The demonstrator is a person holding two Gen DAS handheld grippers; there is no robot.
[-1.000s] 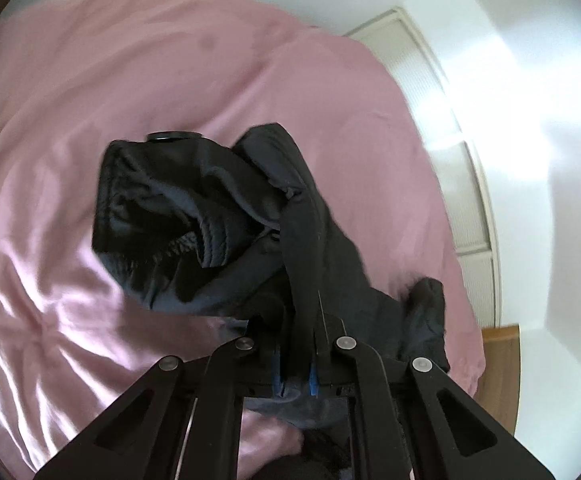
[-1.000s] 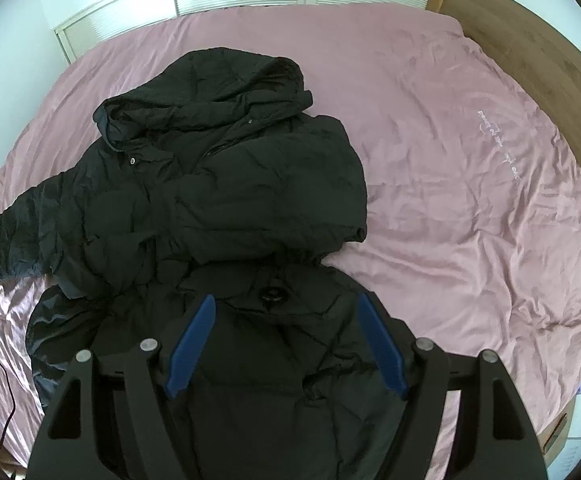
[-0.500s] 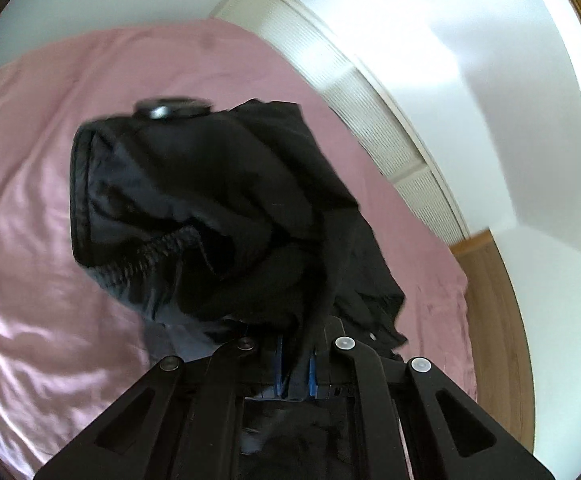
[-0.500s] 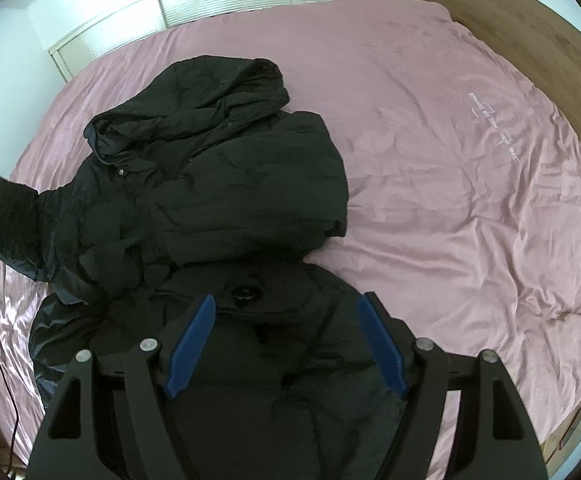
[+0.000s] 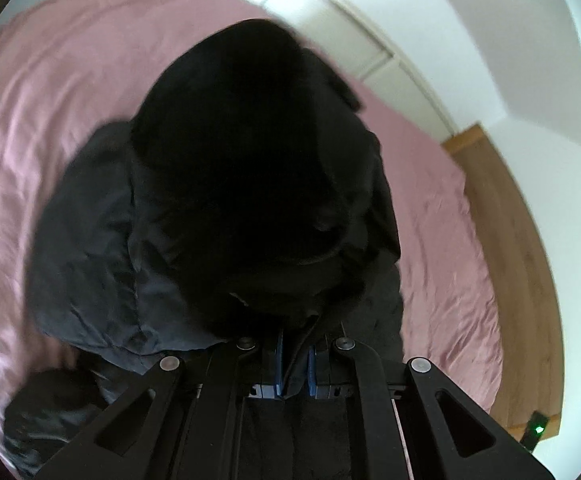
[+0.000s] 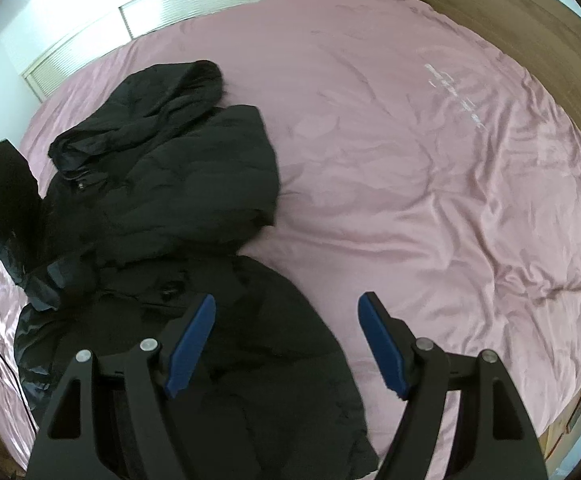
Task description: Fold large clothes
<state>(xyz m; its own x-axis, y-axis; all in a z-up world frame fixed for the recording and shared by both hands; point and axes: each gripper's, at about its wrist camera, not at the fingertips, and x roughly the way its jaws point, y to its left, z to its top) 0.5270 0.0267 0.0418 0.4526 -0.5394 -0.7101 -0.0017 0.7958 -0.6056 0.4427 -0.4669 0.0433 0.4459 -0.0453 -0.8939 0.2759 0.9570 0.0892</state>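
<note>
1. The left claw (image 5: 293,354) is clamping its blue pads together on a fold of the black hooded puffer jacket (image 6: 162,184), apparently the sleeve (image 5: 242,168), which is hanging in front of the lens and blocking most of that view.
2. The right claw (image 6: 286,340) is standing apart and empty, hovering over the jacket's lower hem (image 6: 258,360) without touching it.
3. The jacket is lying rumpled on the left part of the bed, on the pink sheet (image 6: 430,184), with its hood (image 6: 170,92) pointing toward the far wall.
4. The padded fabric is looking soft, bulky and light, with a shiny shell that is likely slippery, so folds are probably springing back unless pressed flat.
5. Seams, cuffs and the hem edge are offering the firmest hold; puffy middle panels are likely sliding out of a pinch.
</note>
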